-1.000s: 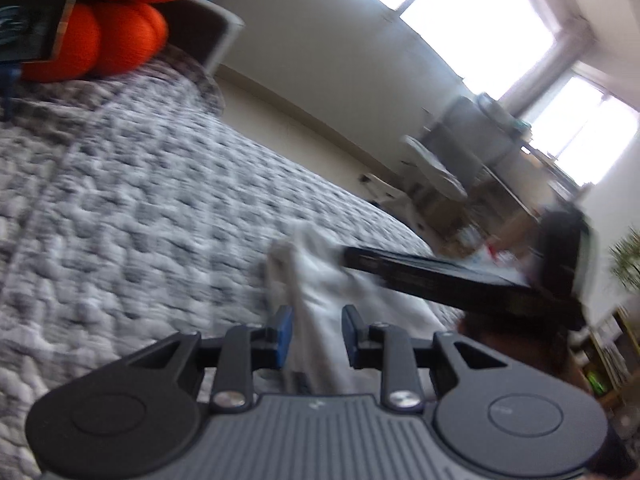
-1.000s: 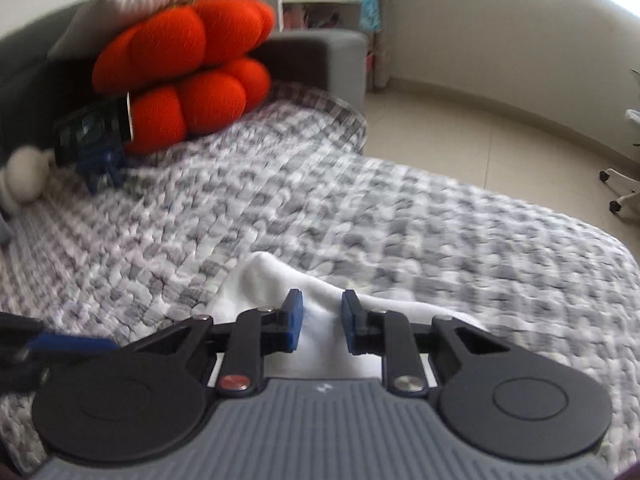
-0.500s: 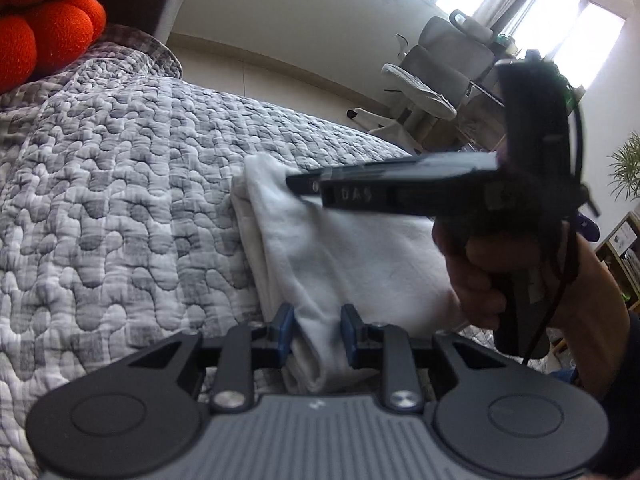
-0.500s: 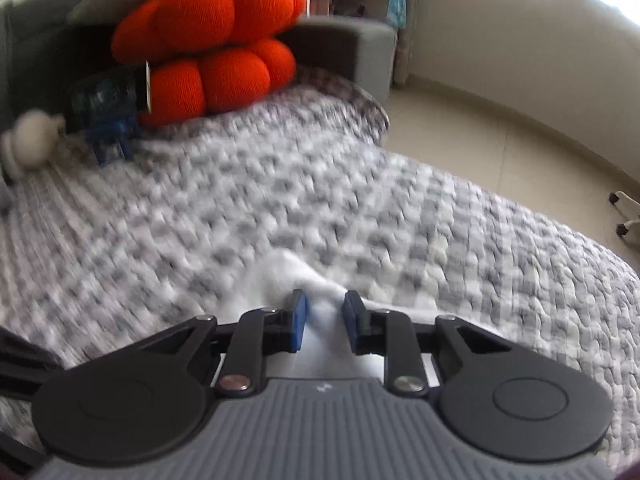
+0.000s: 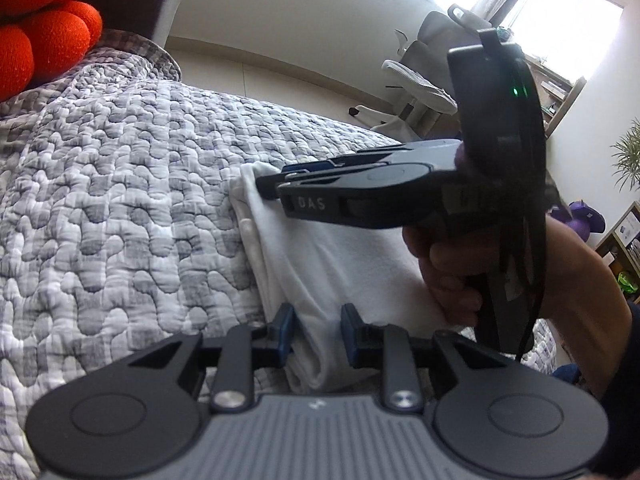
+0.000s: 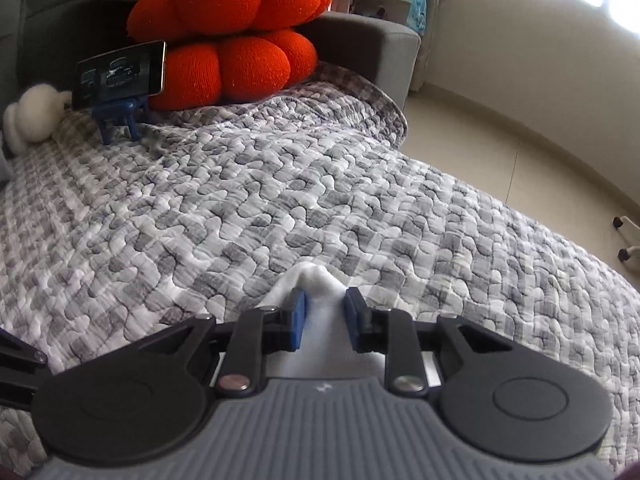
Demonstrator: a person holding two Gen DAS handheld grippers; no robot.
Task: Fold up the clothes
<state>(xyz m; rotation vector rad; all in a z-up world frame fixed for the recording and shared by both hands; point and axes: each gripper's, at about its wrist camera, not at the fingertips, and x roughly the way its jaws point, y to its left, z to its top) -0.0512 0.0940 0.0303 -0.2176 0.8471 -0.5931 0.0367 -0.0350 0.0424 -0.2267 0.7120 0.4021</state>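
On the grey quilt (image 5: 120,208) lies a folded white garment (image 5: 340,268), its long folded edge running away from the left gripper (image 5: 316,334). That gripper's jaws stand a little apart, one to each side of the garment's near folded end; the cloth fills most of the gap, but whether the blue pads actually press it cannot be told. In the right wrist view, a peaked corner of the garment (image 6: 316,284) rises between the jaws of the right gripper (image 6: 324,318), which are likewise slightly parted with white cloth between them; a firm pinch cannot be confirmed there either.

From the left wrist view, the right gripper (image 5: 280,188) reaches in from the side, its tips at the garment's far corner, held by a hand (image 5: 452,268). The gripper body and hand hide much of the garment's right half, and the left gripper's own housing covers its nearest end. In the right wrist view most of the garment is hidden beneath the housing.

The cloth looks plain, soft and thick, folded in several layers with a rounded roll along the left edge.
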